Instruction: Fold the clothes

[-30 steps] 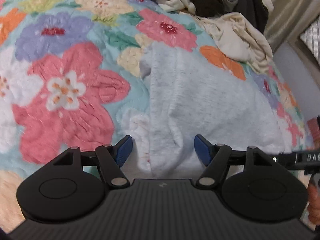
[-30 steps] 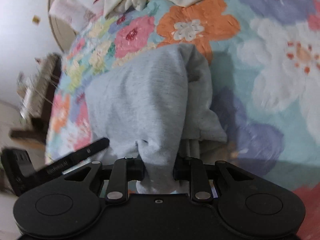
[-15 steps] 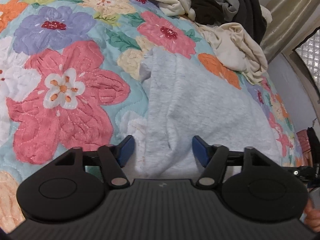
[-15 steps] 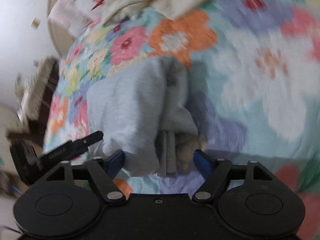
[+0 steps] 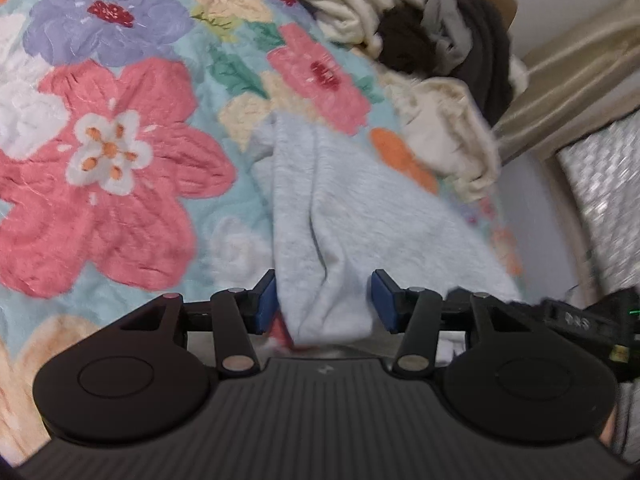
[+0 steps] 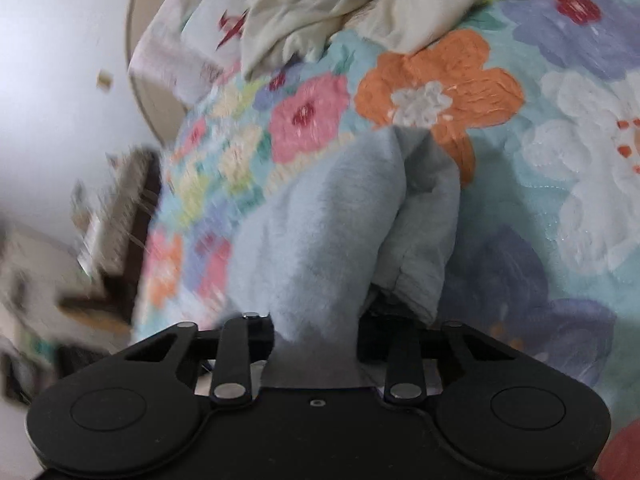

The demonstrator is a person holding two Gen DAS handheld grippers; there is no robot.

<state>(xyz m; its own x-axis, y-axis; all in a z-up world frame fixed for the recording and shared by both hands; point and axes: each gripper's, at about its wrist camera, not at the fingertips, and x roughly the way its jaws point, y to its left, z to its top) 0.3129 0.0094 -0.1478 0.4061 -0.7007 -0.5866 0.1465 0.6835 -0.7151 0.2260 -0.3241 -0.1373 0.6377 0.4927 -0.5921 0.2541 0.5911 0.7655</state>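
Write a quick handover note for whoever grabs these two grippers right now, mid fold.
Left gripper: open, blue pads either side of the near edge of the grey garment, not clamped.
Right gripper: shut on a bunched fold of the grey garment.
The garment lies on the floral quilt, partly folded lengthwise. The unfolded pile sits at the far end.
Done: one fold started.
Left: close the left gripper, finish this fold, then do the pile.

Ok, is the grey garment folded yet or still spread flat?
Partly folded: the grey garment is doubled over lengthwise, layered edges showing at its right side, bunched between the right gripper fingers.
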